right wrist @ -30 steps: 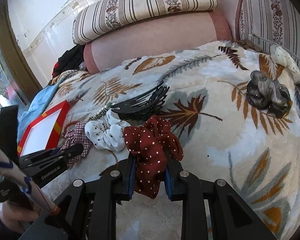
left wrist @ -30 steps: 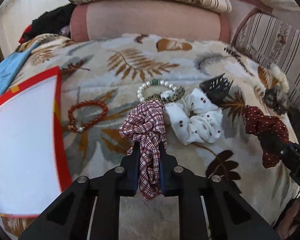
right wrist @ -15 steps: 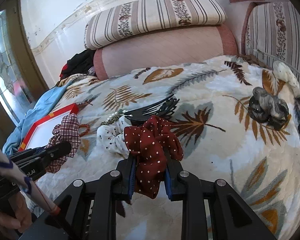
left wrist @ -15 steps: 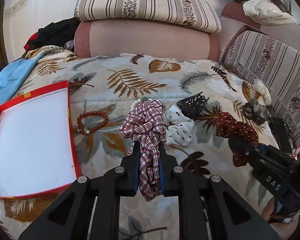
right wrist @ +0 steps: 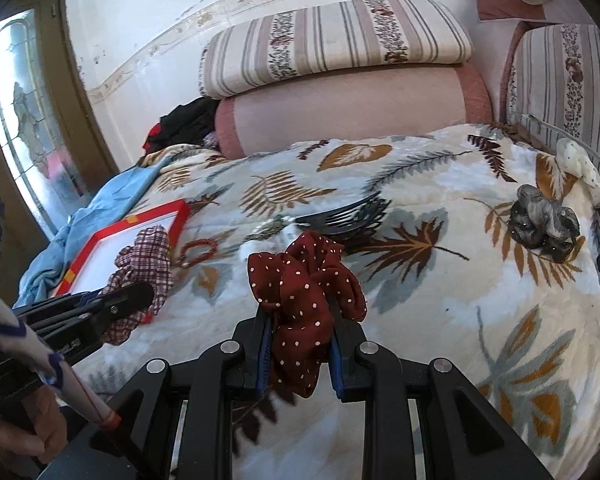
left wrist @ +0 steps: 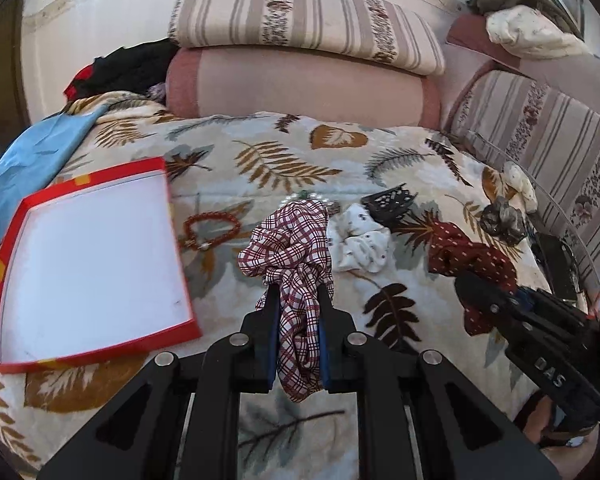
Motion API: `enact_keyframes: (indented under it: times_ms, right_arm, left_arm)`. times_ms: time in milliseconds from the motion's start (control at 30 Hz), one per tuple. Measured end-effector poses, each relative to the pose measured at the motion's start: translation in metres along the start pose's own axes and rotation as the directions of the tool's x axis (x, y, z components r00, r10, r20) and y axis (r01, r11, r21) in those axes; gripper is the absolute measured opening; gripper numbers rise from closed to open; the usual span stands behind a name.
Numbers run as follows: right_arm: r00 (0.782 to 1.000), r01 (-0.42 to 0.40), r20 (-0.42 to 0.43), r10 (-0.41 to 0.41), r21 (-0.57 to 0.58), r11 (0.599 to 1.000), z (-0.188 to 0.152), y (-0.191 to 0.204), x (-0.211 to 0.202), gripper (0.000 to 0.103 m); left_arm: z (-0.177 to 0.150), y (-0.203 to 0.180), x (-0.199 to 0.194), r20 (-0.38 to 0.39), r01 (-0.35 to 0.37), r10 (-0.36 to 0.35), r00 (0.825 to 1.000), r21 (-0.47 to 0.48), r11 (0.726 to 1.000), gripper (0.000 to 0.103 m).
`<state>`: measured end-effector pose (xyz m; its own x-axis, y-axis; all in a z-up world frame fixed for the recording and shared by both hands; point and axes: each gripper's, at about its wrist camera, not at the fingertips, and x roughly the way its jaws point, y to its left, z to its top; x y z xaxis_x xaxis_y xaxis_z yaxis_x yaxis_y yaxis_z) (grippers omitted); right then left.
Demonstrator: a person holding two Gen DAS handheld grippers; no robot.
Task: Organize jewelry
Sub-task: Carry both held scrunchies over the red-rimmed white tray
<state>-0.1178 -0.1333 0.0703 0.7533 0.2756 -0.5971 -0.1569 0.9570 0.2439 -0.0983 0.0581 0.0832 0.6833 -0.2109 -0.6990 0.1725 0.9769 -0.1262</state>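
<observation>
My left gripper (left wrist: 298, 300) is shut on a red-and-white plaid scrunchie (left wrist: 292, 244) and holds it above the leaf-print blanket. My right gripper (right wrist: 300, 312) is shut on a dark red polka-dot scrunchie (right wrist: 304, 276), also lifted; it shows in the left wrist view (left wrist: 466, 258) too. A red-rimmed white box lid (left wrist: 88, 264) lies to the left. A red bead bracelet (left wrist: 212, 230), a white dotted scrunchie (left wrist: 360, 246), a black hair claw (left wrist: 388, 200) and a pearl bracelet (left wrist: 304, 196), partly hidden, lie on the blanket.
A grey scrunchie (right wrist: 544, 220) and a cream dotted scrunchie (right wrist: 580, 168) lie at the right by the striped sofa cushions (right wrist: 336, 40). Blue cloth (left wrist: 32, 148) lies at the left. A black object (left wrist: 556, 260) lies at the far right edge.
Both grippers have lifted and drawn back from the pile, each carrying its scrunchie. The box lid and sofa back now show more fully.
</observation>
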Motion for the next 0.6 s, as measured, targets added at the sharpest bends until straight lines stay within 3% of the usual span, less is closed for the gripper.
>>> enact_keyframes:
  times_ms: [300,600]
  right_arm:
    - [0.996,-0.079,-0.031,0.078,-0.033,0.996,0.004,0.035,-0.013,0.025]
    - [0.981,-0.187,-0.064,0.182,-0.083,0.979,0.037,0.079,-0.013,0.027]
  left_arm:
    - [0.001,0.041,-0.027,0.035,-0.037,0.040,0.999,-0.082,0.996,0.015]
    - [0.016,0.101,-0.057,0.089,-0.100,0.119,0.989,-0.193,0.976,0.016]
